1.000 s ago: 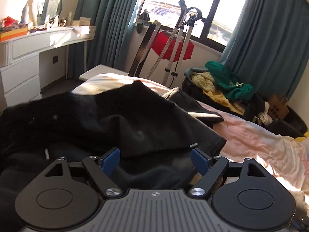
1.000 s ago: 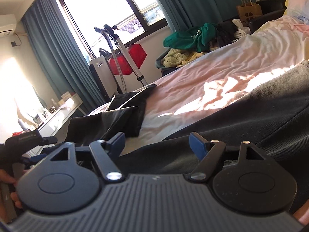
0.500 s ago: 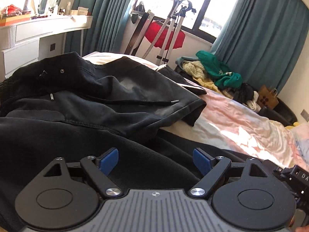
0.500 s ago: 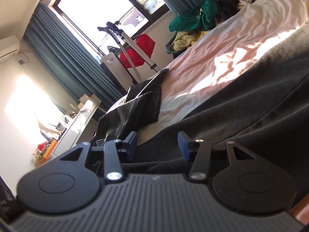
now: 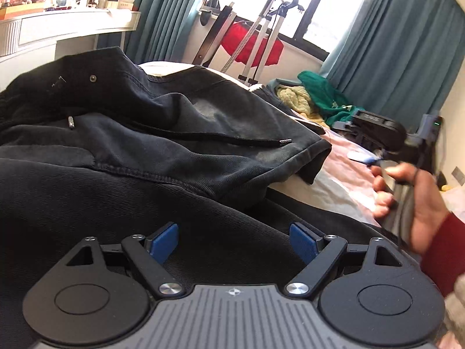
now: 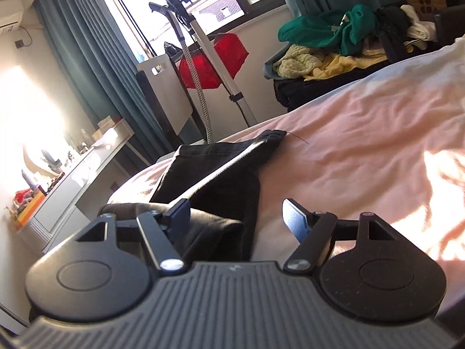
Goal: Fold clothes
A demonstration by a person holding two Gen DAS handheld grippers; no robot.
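On the pink bed (image 6: 363, 151) lies a black jacket (image 5: 174, 133). Both the left claw (image 5: 234, 240) and the right claw (image 6: 237, 218) are wide open, holding nothing.

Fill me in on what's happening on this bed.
A person is folding clothes with a tool in each hand. The left tool hovers open over a black jacket spread on the bed, gripping nothing. The right tool is also open and empty, near a second dark garment.
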